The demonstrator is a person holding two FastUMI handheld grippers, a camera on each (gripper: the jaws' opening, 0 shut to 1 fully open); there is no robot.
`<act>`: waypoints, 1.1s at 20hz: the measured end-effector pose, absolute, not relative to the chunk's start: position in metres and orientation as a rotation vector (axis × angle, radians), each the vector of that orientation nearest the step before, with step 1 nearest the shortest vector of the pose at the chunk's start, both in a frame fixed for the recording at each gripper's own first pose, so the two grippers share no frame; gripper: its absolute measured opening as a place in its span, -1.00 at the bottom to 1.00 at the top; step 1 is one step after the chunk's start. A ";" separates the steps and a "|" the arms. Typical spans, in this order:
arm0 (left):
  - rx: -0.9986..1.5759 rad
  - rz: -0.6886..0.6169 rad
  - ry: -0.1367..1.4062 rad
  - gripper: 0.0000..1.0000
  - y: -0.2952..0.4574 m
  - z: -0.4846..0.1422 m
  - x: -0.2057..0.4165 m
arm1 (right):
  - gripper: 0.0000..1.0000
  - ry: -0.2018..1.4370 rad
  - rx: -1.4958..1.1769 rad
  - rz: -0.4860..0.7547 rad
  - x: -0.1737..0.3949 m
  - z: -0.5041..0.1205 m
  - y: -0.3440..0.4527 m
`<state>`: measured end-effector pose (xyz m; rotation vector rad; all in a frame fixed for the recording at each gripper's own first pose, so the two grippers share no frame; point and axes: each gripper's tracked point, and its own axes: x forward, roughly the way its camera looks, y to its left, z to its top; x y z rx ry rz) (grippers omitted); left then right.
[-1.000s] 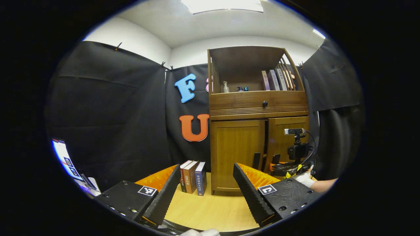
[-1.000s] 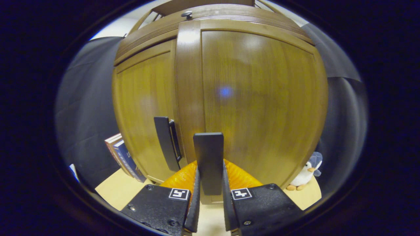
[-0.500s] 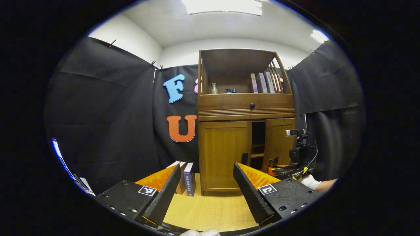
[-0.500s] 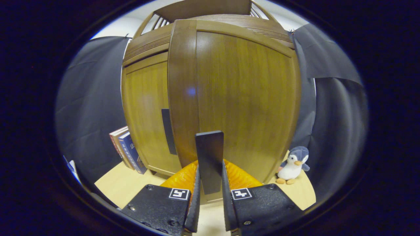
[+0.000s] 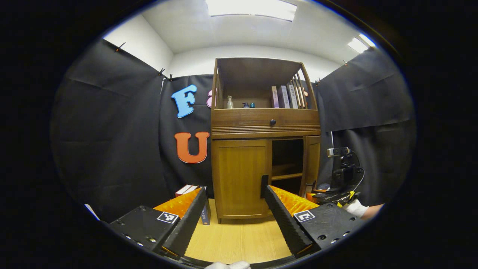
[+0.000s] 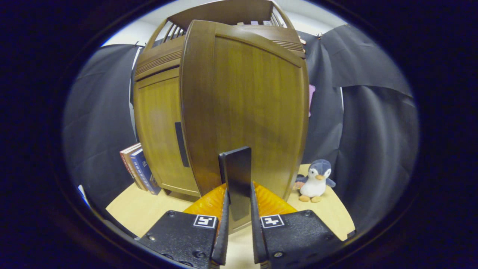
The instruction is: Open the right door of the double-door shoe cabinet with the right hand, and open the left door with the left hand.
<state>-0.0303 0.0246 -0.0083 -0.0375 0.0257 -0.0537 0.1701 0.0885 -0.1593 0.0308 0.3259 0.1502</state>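
Observation:
The wooden shoe cabinet (image 5: 266, 123) stands on the table against the back wall. Its right door (image 5: 312, 158) is swung far open, baring a dark inside with a shelf (image 5: 286, 175). The left door (image 5: 241, 177) is closed, its dark handle (image 5: 264, 185) at the inner edge. My left gripper (image 5: 233, 209) is open, well short of the cabinet, with nothing between its fingers. My right gripper (image 6: 238, 209) is shut on the right door's handle (image 6: 236, 178), close against the right door (image 6: 244, 108). In the left gripper view the right gripper (image 5: 328, 194) and its gloved hand sit beside the open door.
Several books (image 6: 138, 170) stand left of the cabinet. A plush penguin (image 6: 315, 180) sits on the table to its right. The upper shelf holds bottles (image 5: 239, 104) and books (image 5: 285, 96). Black cloth walls close in on both sides.
The right door has swung from nearly closed to wide open, pulled by my right gripper. The left gripper view has shifted, bringing the cabinet toward its centre. The left gripper stayed open.

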 end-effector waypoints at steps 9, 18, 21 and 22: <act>-0.047 -0.174 0.026 1.00 0.003 -0.009 -0.032 | -0.54 0.326 0.063 0.056 0.142 -0.158 0.041; -0.055 -0.254 0.052 0.92 -0.025 -0.024 -0.030 | -0.87 0.339 0.065 -0.025 0.127 -0.158 -0.019; -0.056 -0.269 0.064 0.92 -0.043 -0.027 -0.028 | -0.91 0.340 0.070 -0.039 0.126 -0.159 -0.043; -0.060 -0.275 0.065 0.92 -0.050 -0.027 -0.027 | -0.92 0.343 0.073 -0.040 0.127 -0.158 -0.051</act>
